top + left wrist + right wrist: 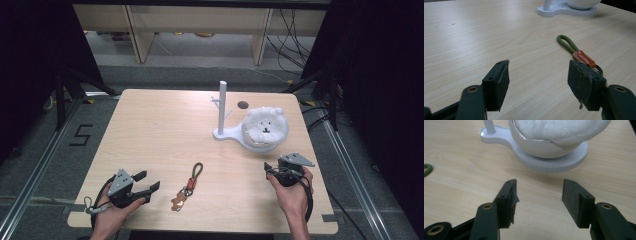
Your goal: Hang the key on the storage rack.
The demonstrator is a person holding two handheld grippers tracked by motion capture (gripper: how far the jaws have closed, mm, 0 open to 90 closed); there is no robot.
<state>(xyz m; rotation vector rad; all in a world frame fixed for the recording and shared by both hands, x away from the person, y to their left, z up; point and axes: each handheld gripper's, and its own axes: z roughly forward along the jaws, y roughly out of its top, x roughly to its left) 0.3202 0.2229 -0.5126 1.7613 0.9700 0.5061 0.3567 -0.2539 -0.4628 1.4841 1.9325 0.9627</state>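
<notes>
High view: on the wooden worktop point(165, 125), a white stand point(222, 112) with a bowl holding a fluffy bear-faced plush point(265, 127) sits at two o'clock. A keychain point(189, 186) with a green cord loop lies at six o'clock, between the left tongs point(148, 180) and right tongs point(267, 168).

Left gripper view: jaws wide apart, empty; keychain point(576, 51) just beyond the right jaw.

Right gripper view: jaws wide apart, empty, facing the bowl point(541, 146).

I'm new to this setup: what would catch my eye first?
A fluffy white bear sits in a bowl on the white stand at the table's far right. A keychain with a green loop lies near the front, between the left gripper and right gripper, both with jaws open.
</notes>
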